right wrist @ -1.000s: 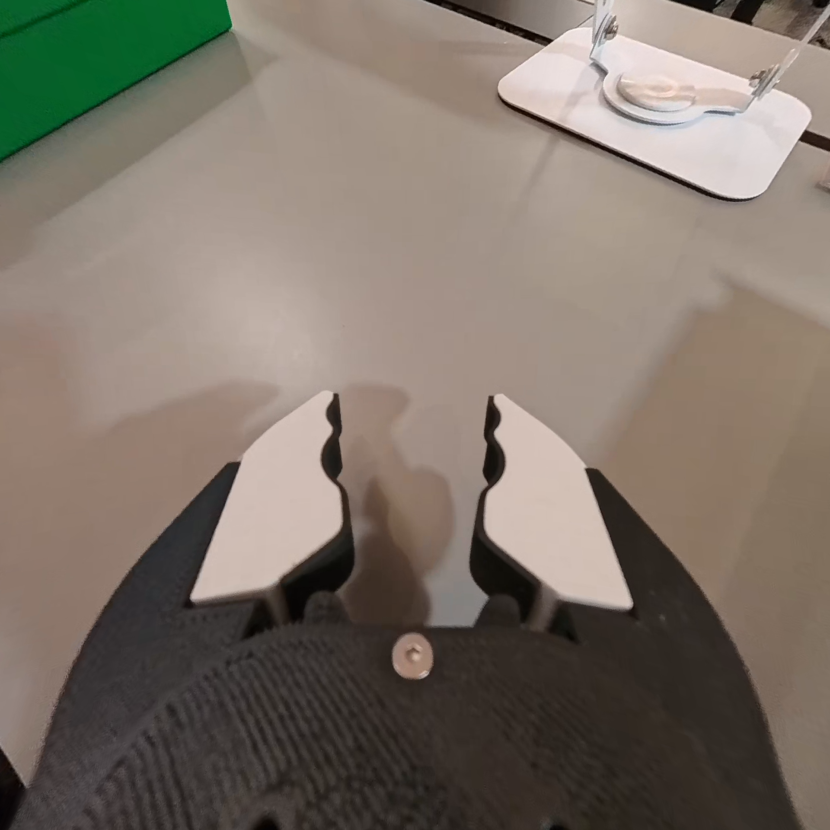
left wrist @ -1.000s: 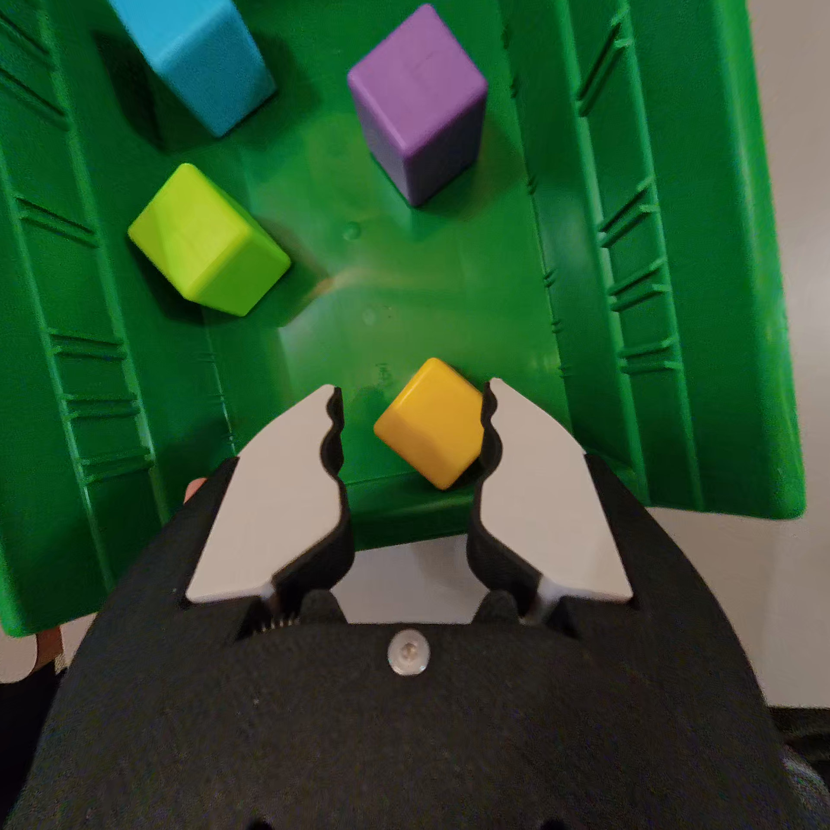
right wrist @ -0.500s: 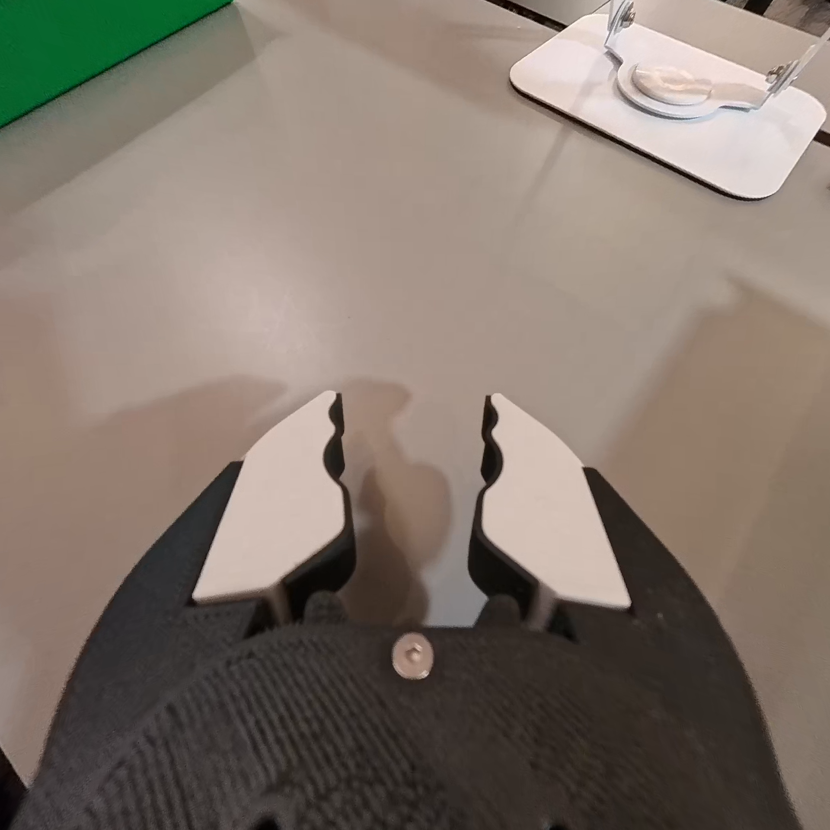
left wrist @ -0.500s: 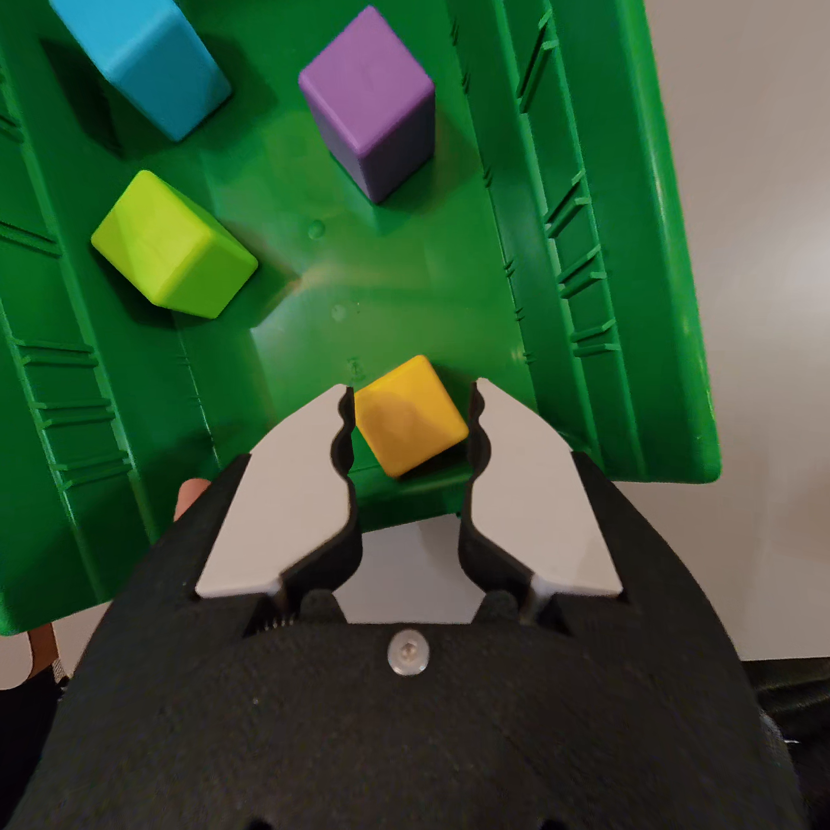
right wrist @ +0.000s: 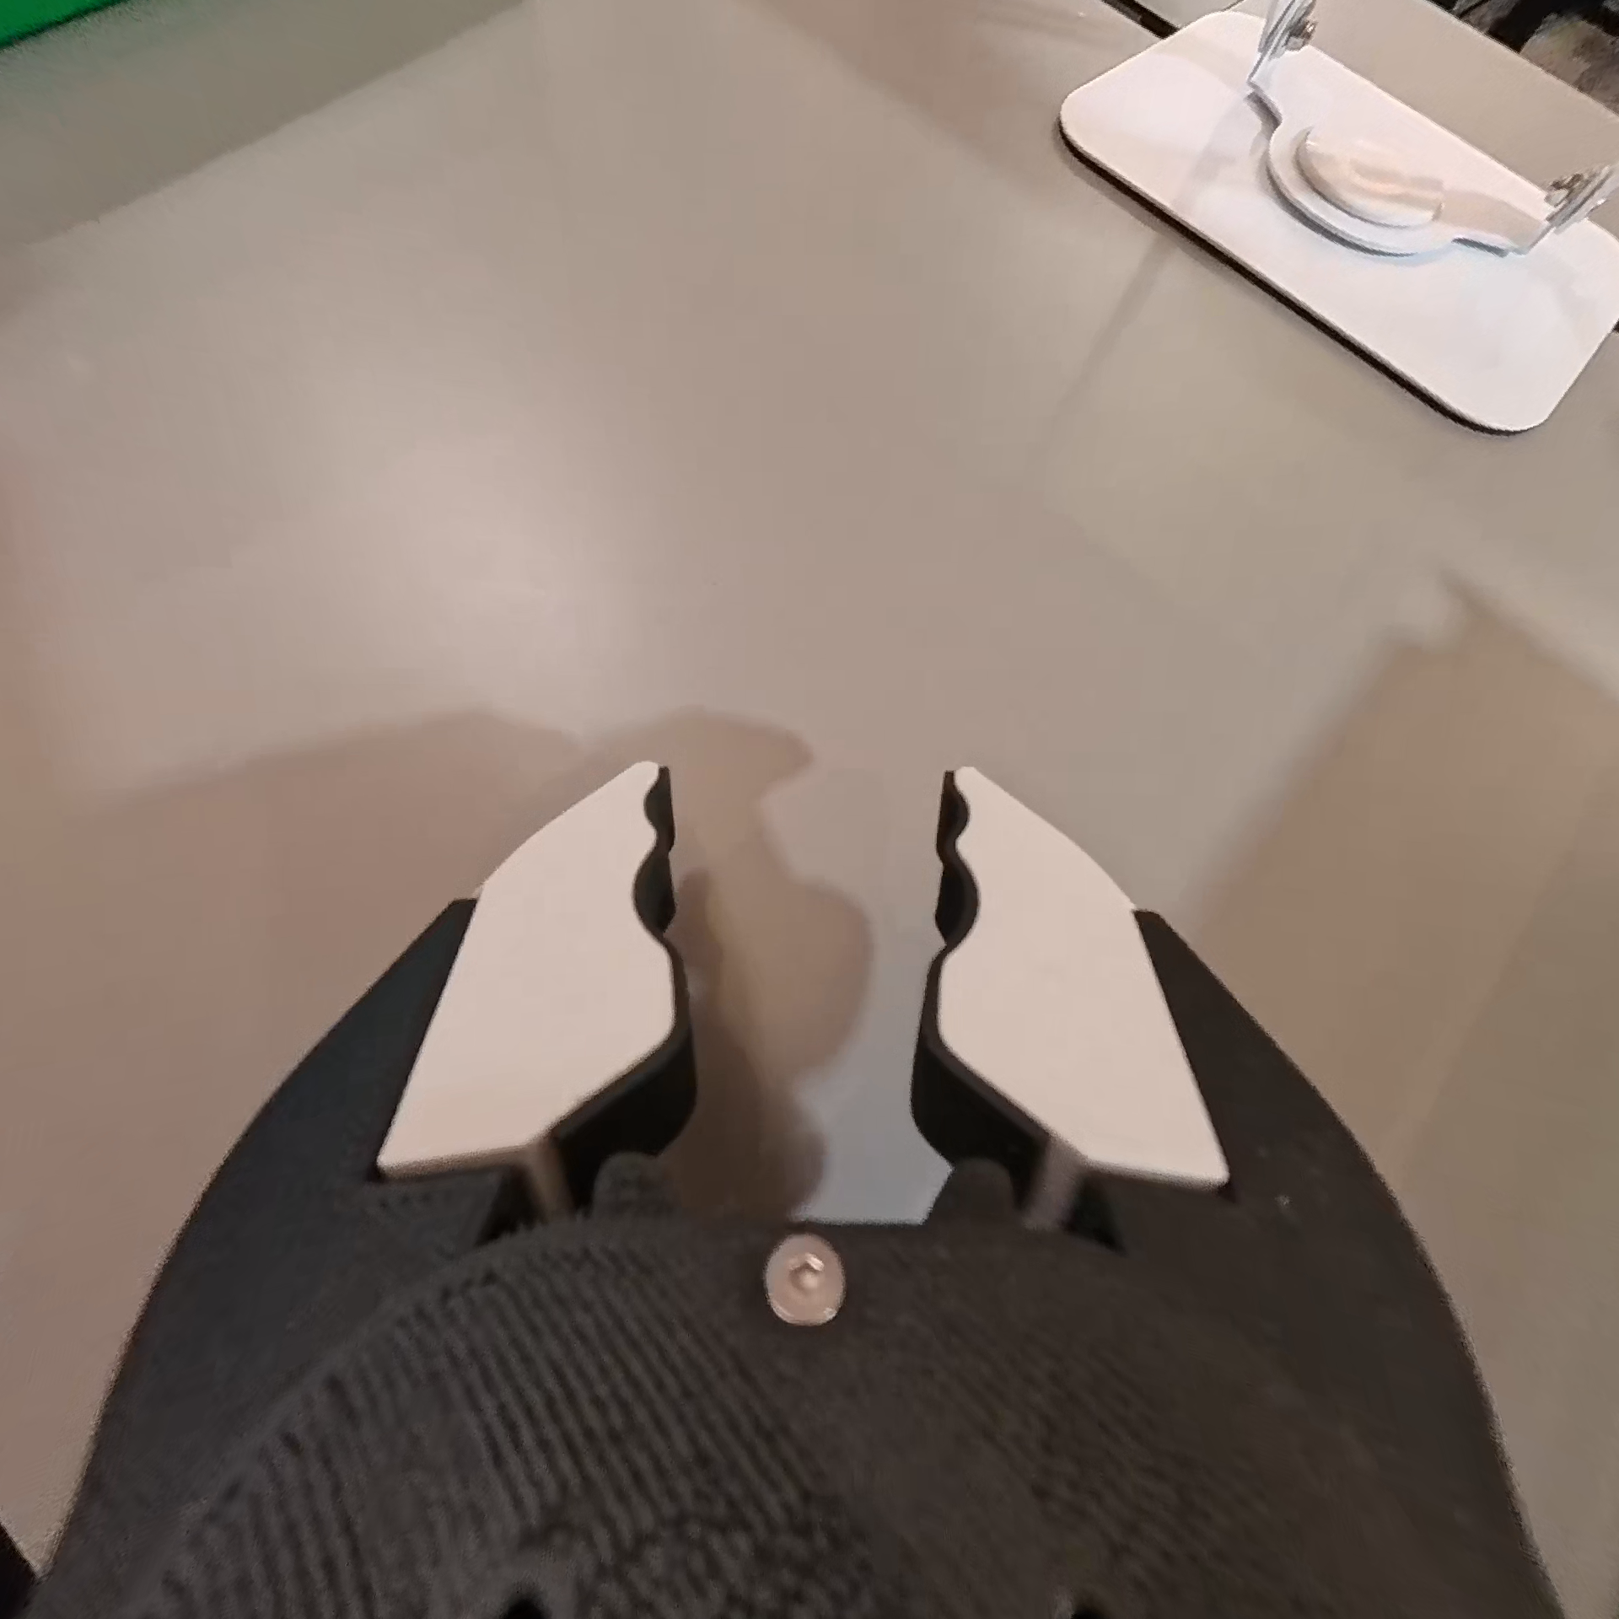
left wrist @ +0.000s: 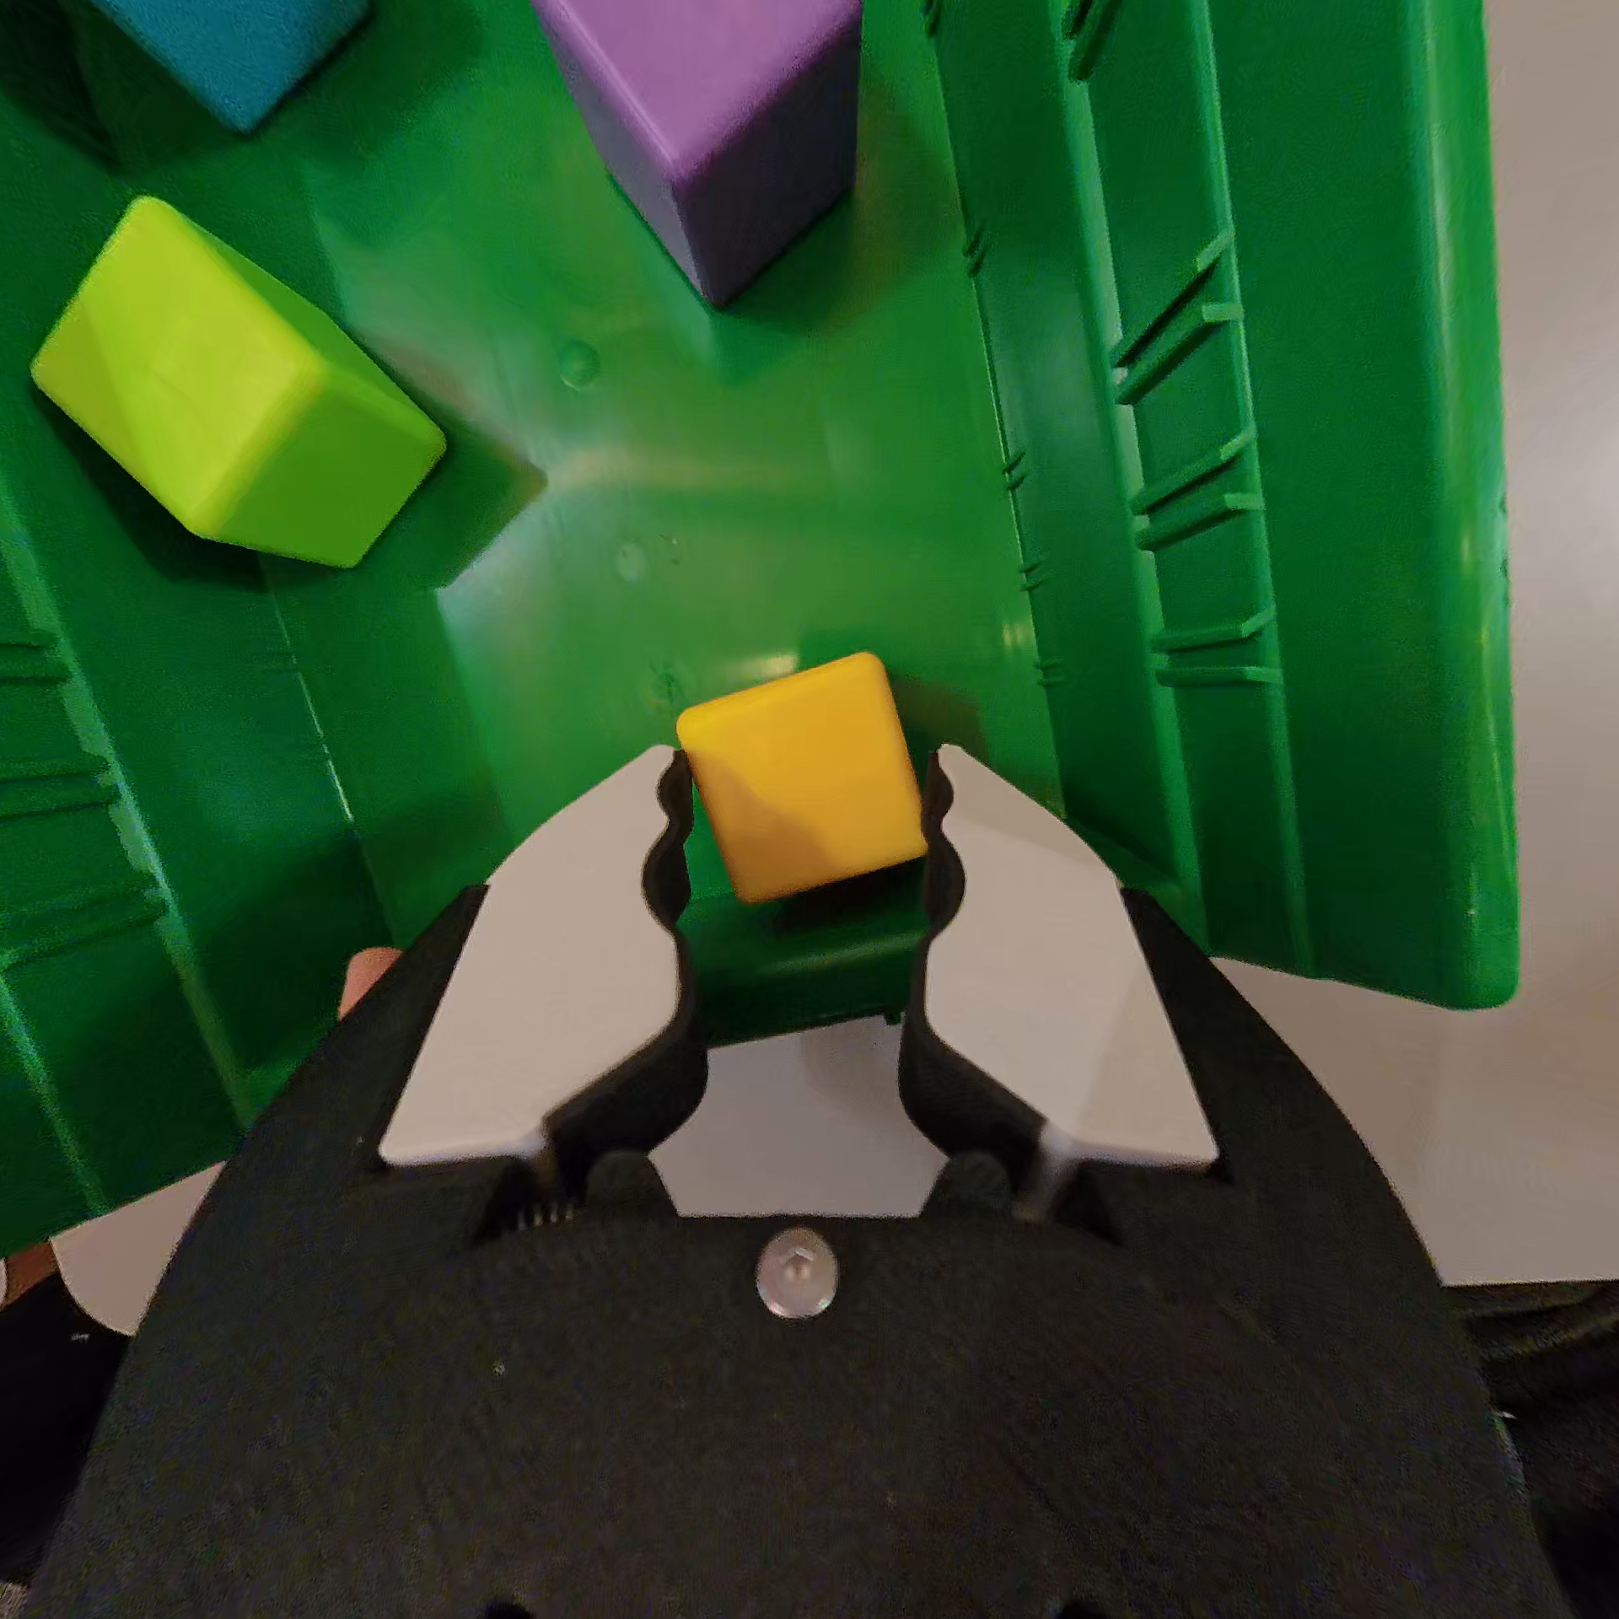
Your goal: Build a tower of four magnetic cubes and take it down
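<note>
A yellow cube (left wrist: 802,775) lies near the front wall of a green bin (left wrist: 1367,526). My left gripper (left wrist: 802,762) reaches over the bin's front wall, and its jaws stand on either side of the cube, pressed against its left and right faces. My right gripper (right wrist: 806,780) is open and empty, hovering above a bare grey table (right wrist: 613,438). It is well away from the bin, of which only a green sliver (right wrist: 35,17) shows at the top left.
In the bin lie a lime block (left wrist: 219,385) at left, a purple block (left wrist: 701,114) at the back and a blue block (left wrist: 236,53) at the back left. A white plate with a metal bracket (right wrist: 1367,263) stands far right on the table. A person's fingertip (left wrist: 368,972) shows by the bin. Left tips to right tips: about 40 cm. My left tips are roughly 6 cm from the green sliver (right wrist: 35,17).
My left gripper has moved forward and narrowed its jaws onto the yellow cube, which has turned to line up with them. My right gripper has drifted slightly, still open.
</note>
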The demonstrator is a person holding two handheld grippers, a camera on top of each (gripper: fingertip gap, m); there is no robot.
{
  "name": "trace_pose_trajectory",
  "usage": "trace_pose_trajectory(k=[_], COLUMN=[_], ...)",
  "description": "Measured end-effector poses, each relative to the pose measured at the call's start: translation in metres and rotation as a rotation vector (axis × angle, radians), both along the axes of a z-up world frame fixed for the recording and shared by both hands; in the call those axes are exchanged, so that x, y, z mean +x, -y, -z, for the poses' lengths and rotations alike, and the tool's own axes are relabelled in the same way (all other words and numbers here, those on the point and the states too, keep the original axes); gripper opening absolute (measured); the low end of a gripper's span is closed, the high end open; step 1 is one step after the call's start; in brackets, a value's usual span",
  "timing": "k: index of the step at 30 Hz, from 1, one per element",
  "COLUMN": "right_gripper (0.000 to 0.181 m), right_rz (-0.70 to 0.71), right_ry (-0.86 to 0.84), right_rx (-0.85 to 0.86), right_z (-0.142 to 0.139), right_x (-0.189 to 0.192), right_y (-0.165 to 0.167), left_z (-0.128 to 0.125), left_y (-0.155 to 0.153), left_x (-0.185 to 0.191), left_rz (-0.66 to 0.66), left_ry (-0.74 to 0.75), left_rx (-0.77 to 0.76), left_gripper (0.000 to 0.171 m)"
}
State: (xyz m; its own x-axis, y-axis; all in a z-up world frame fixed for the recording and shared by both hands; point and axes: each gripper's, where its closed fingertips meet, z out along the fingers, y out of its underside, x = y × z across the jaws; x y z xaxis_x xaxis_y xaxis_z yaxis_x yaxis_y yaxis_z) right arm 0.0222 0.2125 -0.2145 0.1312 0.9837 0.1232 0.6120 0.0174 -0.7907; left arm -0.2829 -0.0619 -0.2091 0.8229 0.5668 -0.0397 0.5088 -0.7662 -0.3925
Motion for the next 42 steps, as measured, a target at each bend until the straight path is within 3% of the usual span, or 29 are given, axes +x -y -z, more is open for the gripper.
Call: trace_pose_trajectory(k=[8,13,18,22,24,28,34,39,42], right_gripper=[0.059,0.058,0.058,0.057,0.055,0.053,0.053,0.053,0.053], right_rz=[-0.002,0.000,0.005,0.033,0.063,0.125,0.166,0.178,0.177], right_ry=[0.001,0.004,0.005,-0.025,-0.041,-0.039,-0.098,-0.099,-0.100], right_rx=[-0.001,-0.009,-0.023,-0.065,-0.100,-0.147,-0.241,-0.263,-0.278], right_z=[0.000,0.001,0.001,-0.002,-0.004,-0.001,-0.006,-0.005,-0.005], right_x=[0.000,0.000,0.000,0.002,0.004,0.012,0.017,0.019,0.018], right_y=[0.000,0.000,-0.001,-0.006,-0.012,-0.028,-0.037,-0.041,-0.041], left_z=[-0.017,-0.066,-0.122,-0.144,-0.134,-0.078,-0.017,0.002,0.001], left_y=[-0.001,-0.006,-0.033,-0.077,-0.107,-0.162,-0.245,-0.288,-0.296], left_x=[-0.013,-0.008,0.053,0.122,0.158,0.218,0.253,0.267,0.276], left_rz=[0.022,0.042,0.236,0.463,0.580,0.774,1.019,1.160,1.231], left_ry=[-0.114,-0.210,-0.236,-0.232,-0.196,-0.060,-0.085,-0.074,-0.057], left_rx=[0.013,0.083,0.134,0.219,0.257,0.241,0.160,0.149,0.181], left_gripper=[0.050,0.050,0.051,0.050,0.049,0.048,0.048,0.048,0.048])
